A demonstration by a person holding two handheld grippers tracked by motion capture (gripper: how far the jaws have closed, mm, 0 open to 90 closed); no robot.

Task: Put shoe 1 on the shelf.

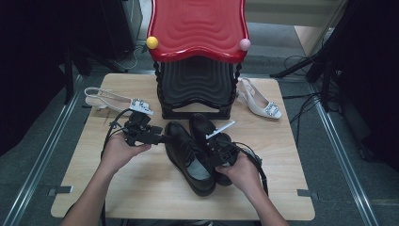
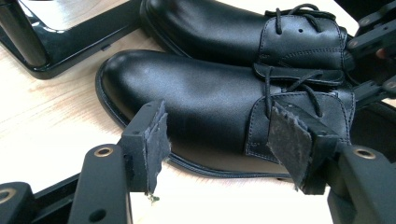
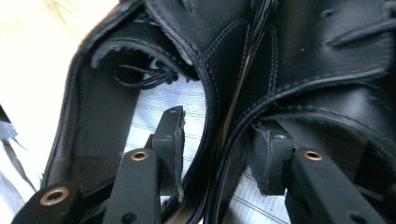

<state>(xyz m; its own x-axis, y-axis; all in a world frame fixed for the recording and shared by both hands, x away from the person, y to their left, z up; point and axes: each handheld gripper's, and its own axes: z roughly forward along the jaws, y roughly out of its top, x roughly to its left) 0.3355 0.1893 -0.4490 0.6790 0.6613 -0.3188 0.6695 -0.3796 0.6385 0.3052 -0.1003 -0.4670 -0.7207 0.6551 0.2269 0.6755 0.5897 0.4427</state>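
Two black lace-up leather shoes lie side by side in the middle of the wooden table [image 1: 282, 188], the left shoe [image 1: 186, 157] nearer me and the right shoe [image 1: 201, 126] reaching further back. My right gripper [image 1: 211, 151] points down into their openings. In the right gripper view, the right gripper [image 3: 222, 144] straddles the two adjoining shoe walls [image 3: 212, 112], one jaw in each shoe, and a gap shows beside the left pad [image 3: 176, 140]. My left gripper [image 1: 164, 138] is open at the left shoe's outer side. In its own view, the left gripper [image 2: 222, 144] frames the shoe's vamp [image 2: 196, 98] without touching it.
A black stool-like stand [image 1: 197, 89] with a red one [image 1: 197, 23] stacked on it sits at the table's back, just behind the shoe toes. White slingback shoes lie at back left [image 1: 117, 100] and back right [image 1: 261, 101]. Cables trail from both grippers.
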